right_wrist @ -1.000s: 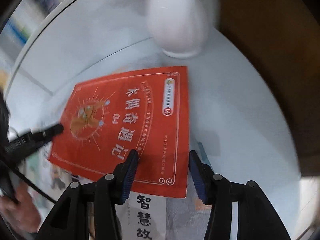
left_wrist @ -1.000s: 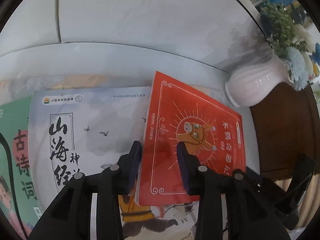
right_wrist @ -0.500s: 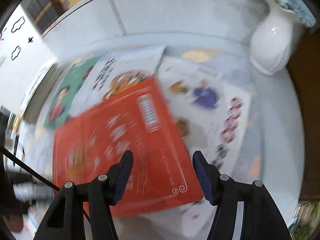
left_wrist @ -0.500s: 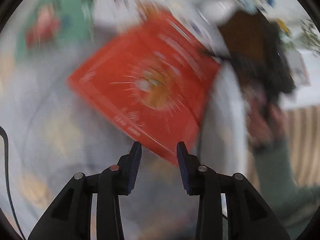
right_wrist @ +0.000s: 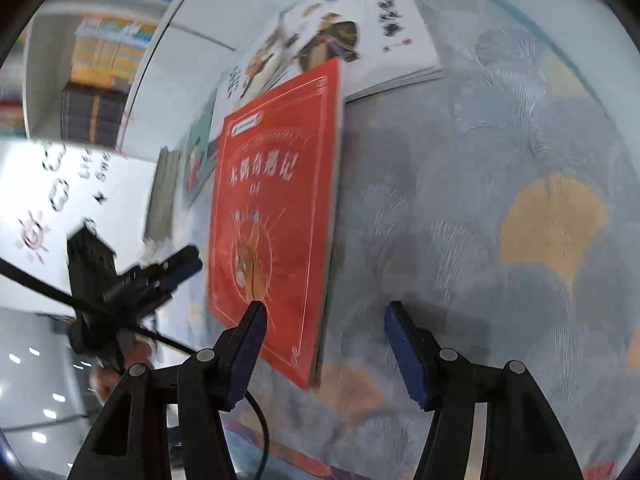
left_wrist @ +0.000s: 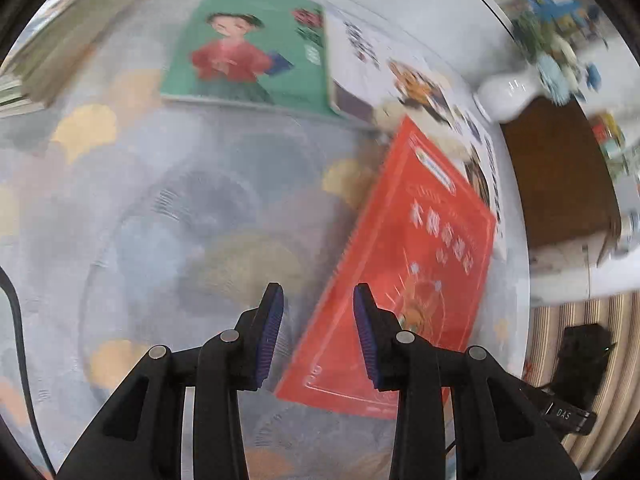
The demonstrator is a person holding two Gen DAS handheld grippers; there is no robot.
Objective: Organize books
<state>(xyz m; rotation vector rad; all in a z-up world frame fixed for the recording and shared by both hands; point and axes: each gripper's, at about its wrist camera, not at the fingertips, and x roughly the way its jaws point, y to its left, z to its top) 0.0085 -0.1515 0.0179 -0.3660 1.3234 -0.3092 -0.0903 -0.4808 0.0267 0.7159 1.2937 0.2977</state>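
We see the red paperback book (left_wrist: 416, 280) lying on the patterned tablecloth (left_wrist: 168, 216), its far end overlapping the white illustrated book (left_wrist: 420, 84), the green picture book (left_wrist: 248, 44) left of that

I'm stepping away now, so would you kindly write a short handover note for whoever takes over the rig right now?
Left tongs: open, nothing between the pads, hovering over the patterned cloth at the red book's left edge.
Right tongs: open and empty, jaws just narrowed slightly, with the red book's near corner by their left pad.
Books: red book lies face up on the cloth, its far end overlapping the white illustrated book; the green book lies beyond.
Done: nothing stacked that I can see.
Left: gather the loose books into one tidy pile.
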